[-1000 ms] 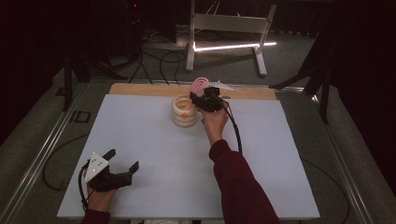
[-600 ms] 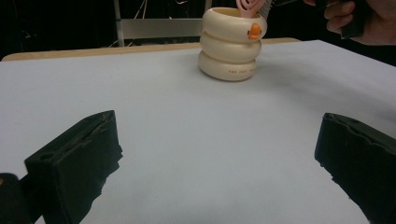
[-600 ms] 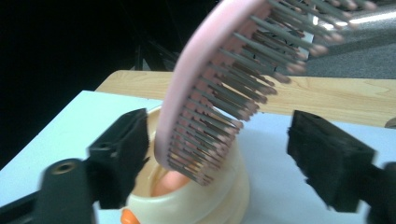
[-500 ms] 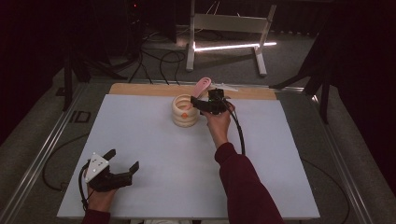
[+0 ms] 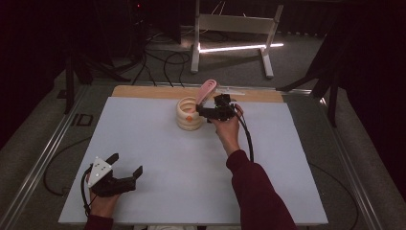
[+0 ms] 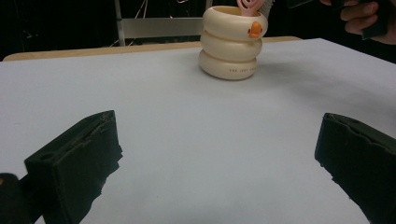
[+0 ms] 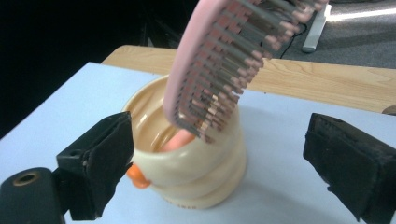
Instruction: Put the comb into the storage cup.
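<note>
The pink plastic hairbrush (image 7: 224, 60) leans handle-down in the cream ribbed cup (image 5: 188, 114); right gripper (image 5: 203, 112), jaws just opened, could tip both while withdrawing; left gripper (image 5: 125, 168) idles agape

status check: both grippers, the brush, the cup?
Right gripper jaws just opened, off the pink hairbrush. Brush stands handle-down in the cream holder, leaning. Left gripper open, idle near table edge. Nothing obstructing.

A pink hairbrush (image 5: 206, 91) stands handle-down in a cream ribbed cup (image 5: 187, 115), head leaning out toward one o'clock, bristles facing right. The cup, three stacked rings with a small orange knob, sits upright at the table's twelve o'clock.
</note>
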A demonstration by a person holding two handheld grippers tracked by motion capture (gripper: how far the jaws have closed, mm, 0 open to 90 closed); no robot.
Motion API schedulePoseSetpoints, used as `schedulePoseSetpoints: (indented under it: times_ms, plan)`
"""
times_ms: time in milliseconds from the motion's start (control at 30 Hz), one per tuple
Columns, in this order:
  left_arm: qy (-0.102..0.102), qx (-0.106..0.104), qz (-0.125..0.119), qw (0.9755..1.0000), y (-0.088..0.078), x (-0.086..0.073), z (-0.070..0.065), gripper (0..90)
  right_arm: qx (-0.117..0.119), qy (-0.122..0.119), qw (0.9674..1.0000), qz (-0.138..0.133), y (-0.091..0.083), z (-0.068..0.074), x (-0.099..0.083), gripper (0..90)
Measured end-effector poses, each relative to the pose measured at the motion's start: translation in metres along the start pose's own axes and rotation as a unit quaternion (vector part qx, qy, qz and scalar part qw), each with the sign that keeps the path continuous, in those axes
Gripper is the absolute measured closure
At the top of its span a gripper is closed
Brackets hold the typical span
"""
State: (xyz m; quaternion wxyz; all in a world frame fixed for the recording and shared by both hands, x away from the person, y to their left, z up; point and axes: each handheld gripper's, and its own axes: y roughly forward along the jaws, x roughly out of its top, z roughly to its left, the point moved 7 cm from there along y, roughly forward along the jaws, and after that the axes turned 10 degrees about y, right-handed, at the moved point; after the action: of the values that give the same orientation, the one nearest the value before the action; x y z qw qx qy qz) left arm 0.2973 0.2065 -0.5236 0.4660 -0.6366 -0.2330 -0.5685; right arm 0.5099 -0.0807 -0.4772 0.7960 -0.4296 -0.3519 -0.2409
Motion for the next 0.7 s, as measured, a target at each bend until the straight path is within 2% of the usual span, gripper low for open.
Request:
schedulePoseSetpoints:
  times_ms: [133,167,367,500,700]
  plan:
    - [0.002,-0.001,0.001,1.0000,0.001,0.000,-0.001,0.7,-0.003,-0.015,0.9999,0.001,-0.003,0.000,-0.002,8.7]
    - [0.002,-0.001,0.001,1.0000,0.001,0.000,-0.001,0.7,-0.004,-0.026,0.9997,0.002,-0.005,0.000,-0.003,8.7]
    - [0.002,0.000,0.002,1.0000,0.001,0.000,-0.001,0.7,-0.006,-0.039,0.9992,0.003,-0.012,-0.003,-0.005,8.7]
    - [0.003,0.001,0.002,1.0000,0.001,0.000,-0.001,0.5,-0.016,-0.049,0.9987,0.003,-0.016,-0.009,-0.006,8.7]
    - [0.010,0.012,0.011,0.9998,0.002,-0.001,-0.001,0.6,-0.033,-0.069,0.9971,0.004,-0.029,-0.024,-0.009,8.7]
